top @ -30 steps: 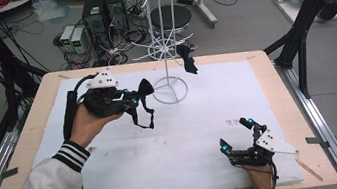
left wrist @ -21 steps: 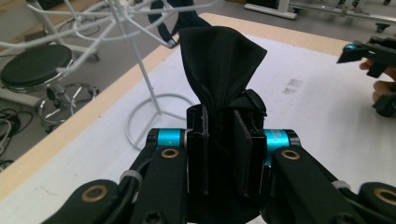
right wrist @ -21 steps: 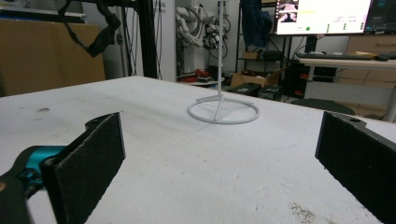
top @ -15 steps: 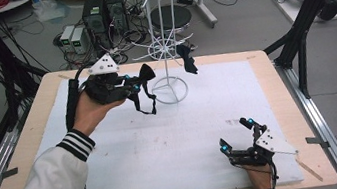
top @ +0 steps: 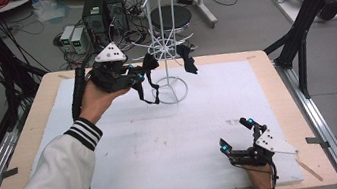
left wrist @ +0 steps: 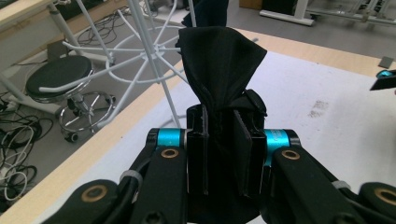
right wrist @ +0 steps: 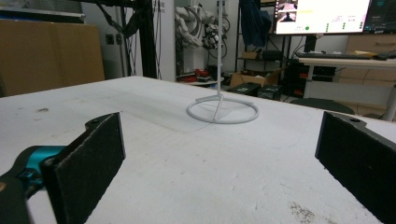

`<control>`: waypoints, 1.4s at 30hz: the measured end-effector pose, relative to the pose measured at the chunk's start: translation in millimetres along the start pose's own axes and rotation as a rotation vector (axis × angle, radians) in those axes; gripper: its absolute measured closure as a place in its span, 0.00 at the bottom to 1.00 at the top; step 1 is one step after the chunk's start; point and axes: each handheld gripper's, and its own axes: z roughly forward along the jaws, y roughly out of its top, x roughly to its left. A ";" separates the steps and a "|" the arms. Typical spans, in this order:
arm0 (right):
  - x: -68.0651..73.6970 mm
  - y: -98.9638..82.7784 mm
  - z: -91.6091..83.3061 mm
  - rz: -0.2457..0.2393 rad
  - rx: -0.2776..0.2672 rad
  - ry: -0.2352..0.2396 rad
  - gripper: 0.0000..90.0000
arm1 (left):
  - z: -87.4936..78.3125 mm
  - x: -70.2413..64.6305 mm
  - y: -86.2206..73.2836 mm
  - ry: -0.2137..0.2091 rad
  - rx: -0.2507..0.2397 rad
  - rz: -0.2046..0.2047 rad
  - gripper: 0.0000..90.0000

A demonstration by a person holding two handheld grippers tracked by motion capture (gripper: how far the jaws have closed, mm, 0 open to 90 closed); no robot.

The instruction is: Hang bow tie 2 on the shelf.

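Observation:
A white wire rack (top: 162,34) stands on its ring base (top: 170,90) at the far middle of the white mat. One black cloth piece (top: 187,61) hangs from a lower arm on the rack's right side. My left gripper (top: 140,73) is raised just left of the rack, shut on a second black cloth piece (top: 150,63), whose strap dangles below. In the left gripper view the jaws pinch that cloth (left wrist: 219,60) at its gathered neck, with rack arms (left wrist: 140,51) close behind. My right gripper (top: 237,135) rests open near the front right; its view faces the rack base (right wrist: 222,111).
The white mat (top: 164,145) covers a wooden table (top: 36,139). A black stool (top: 171,18), computer boxes and cables lie on the floor beyond the far edge. Black frame posts (top: 300,39) stand at the right.
My left gripper has risen and moved right and farther away, carrying the black cloth up to the rack's lower arms. The right gripper has stayed put.

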 end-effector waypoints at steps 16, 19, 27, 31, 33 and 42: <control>0.2 -0.1 0.1 -0.002 -0.002 -0.002 0.01 | 15.9 7.4 18.3 0.043 0.014 0.040 0.85; 0.1 -0.2 -0.2 0.001 -0.004 -0.001 0.01 | 20.2 8.3 20.8 0.054 0.022 0.051 0.85; 0.0 -0.3 -0.1 0.003 -0.007 -0.001 0.01 | 26.9 13.8 20.5 0.071 0.017 0.057 0.85; -0.1 -0.3 -0.1 0.000 -0.007 -0.001 0.01 | 28.0 13.6 20.9 0.067 0.007 0.058 0.85; 0.0 -0.3 -0.1 0.002 -0.007 -0.002 0.01 | 27.6 12.3 21.5 0.066 0.004 0.059 0.85; 0.2 -0.2 -0.2 0.001 -0.005 -0.001 0.01 | 21.3 5.7 25.6 0.063 -0.004 0.074 0.85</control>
